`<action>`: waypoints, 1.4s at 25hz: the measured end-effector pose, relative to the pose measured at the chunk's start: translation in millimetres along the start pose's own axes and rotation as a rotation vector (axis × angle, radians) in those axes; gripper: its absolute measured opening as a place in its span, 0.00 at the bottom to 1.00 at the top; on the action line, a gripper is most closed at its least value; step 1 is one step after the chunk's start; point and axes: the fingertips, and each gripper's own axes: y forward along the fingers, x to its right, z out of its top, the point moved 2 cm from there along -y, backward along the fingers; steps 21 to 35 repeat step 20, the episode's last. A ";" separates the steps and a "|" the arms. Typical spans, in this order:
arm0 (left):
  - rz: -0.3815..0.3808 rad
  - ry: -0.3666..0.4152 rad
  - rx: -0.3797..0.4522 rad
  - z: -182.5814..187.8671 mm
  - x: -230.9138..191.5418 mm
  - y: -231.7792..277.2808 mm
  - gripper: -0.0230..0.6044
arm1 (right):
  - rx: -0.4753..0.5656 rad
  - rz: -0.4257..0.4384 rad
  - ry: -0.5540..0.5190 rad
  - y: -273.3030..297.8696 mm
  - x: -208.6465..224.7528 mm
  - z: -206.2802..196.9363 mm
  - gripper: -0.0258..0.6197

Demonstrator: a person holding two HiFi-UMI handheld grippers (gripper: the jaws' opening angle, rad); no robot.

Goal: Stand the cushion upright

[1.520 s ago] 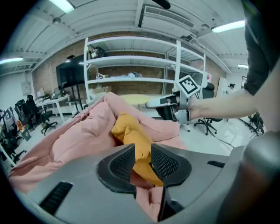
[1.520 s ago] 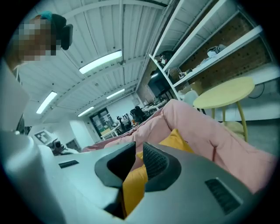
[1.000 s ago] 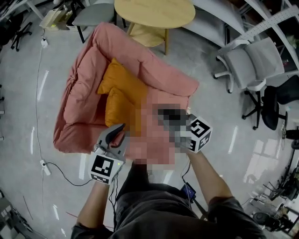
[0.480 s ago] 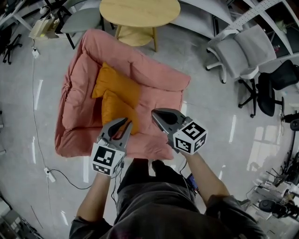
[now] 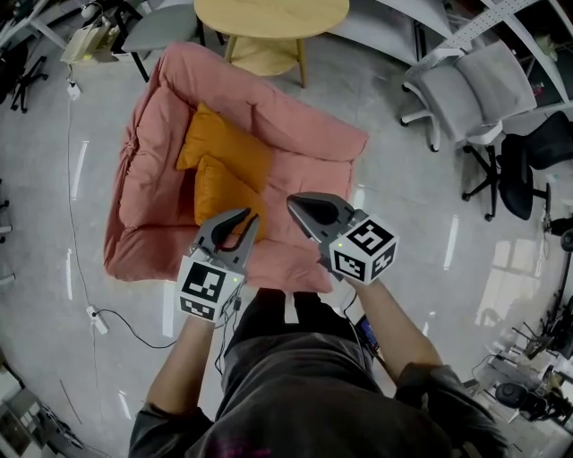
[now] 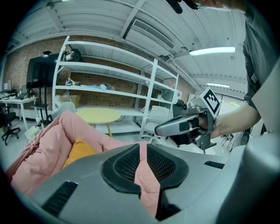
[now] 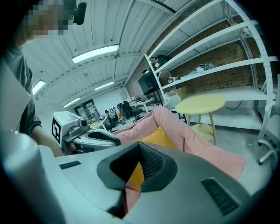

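Observation:
Two orange cushions (image 5: pixel 226 170) lie overlapping on the seat of a pink floor sofa (image 5: pixel 309 152), against its left side; they show as one orange cushion (image 6: pixel 79 151) in the left gripper view and again as an orange cushion (image 7: pixel 158 137) in the right gripper view. My left gripper (image 5: pixel 251 218) hovers over the sofa's front edge, just right of the nearer cushion, jaws a narrow gap apart with nothing between them (image 6: pixel 143 151). My right gripper (image 5: pixel 295 204) hangs beside it over the seat, shut and empty (image 7: pixel 138 154). Each camera sees the other gripper: the right gripper (image 6: pixel 158 130), the left gripper (image 7: pixel 116 141).
A round yellow table (image 5: pixel 269 13) stands behind the sofa. Grey office chairs (image 5: pixel 483 98) and a black chair (image 5: pixel 537 188) are at the right. A cable (image 5: pixel 116 322) runs over the grey floor at the left. White shelving (image 6: pixel 109 87) lines the far wall.
Both grippers have drifted a little up the picture, further over the sofa's front edge. The cushions lie as before.

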 end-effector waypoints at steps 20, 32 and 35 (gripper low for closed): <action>0.042 0.011 -0.008 8.8 5.6 -21.3 0.12 | -0.038 0.040 0.024 -12.8 -17.0 -10.1 0.06; 0.042 0.011 -0.008 8.8 5.6 -21.3 0.12 | -0.038 0.040 0.024 -12.8 -17.0 -10.1 0.06; 0.042 0.011 -0.008 8.8 5.6 -21.3 0.12 | -0.038 0.040 0.024 -12.8 -17.0 -10.1 0.06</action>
